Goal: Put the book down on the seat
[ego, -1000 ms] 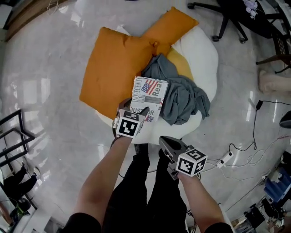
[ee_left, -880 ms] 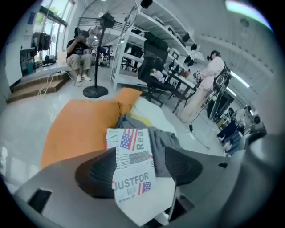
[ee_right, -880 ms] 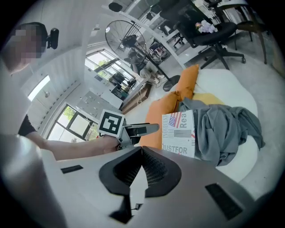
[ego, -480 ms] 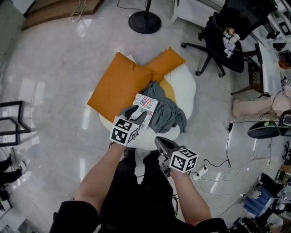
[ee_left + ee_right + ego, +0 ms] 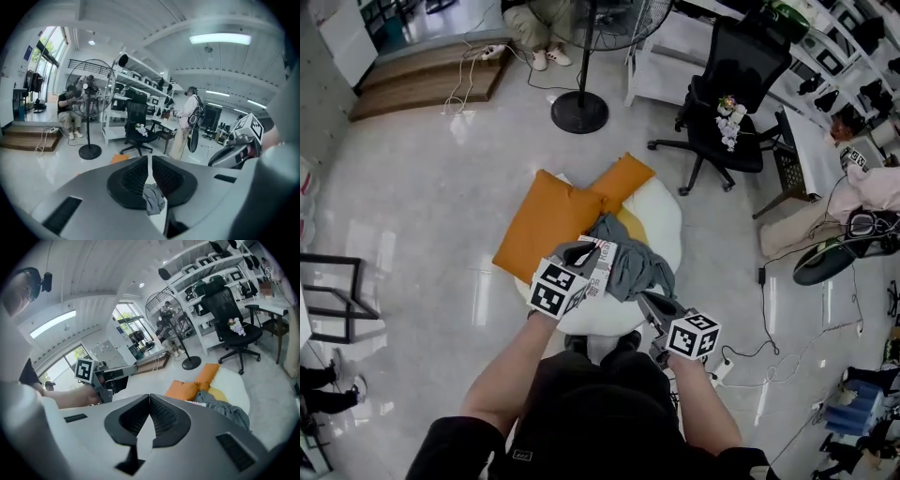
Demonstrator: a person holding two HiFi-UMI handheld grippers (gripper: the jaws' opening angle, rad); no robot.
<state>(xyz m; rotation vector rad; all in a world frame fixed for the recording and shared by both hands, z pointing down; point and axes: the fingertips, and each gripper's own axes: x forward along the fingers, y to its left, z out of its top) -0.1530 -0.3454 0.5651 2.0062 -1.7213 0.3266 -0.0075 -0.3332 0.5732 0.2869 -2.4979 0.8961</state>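
Observation:
The book (image 5: 602, 266), white with a flag print, lies on the white beanbag seat (image 5: 661, 211) between an orange cushion (image 5: 546, 225) and a crumpled grey cloth (image 5: 633, 267). My left gripper (image 5: 579, 251) hovers just above the book's near-left edge and hides part of it. Its jaws are closing and nearly touch, with nothing between them in the left gripper view (image 5: 150, 161). My right gripper (image 5: 649, 302) hangs near the seat's front right, shut and empty (image 5: 150, 401). The right gripper view shows a strip of the book (image 5: 199, 402) beside the cloth.
A standing fan's base (image 5: 579, 111) and a black office chair (image 5: 727, 103) stand beyond the seat. A wooden platform (image 5: 422, 80) lies at the back left, a black metal frame (image 5: 328, 300) at the left. Cables and a power strip (image 5: 722, 367) trail on the floor at the right.
My left gripper has lifted off the book's edge and its jaws have come together. The book stays on the seat. The head view has risen, showing much more of the room.

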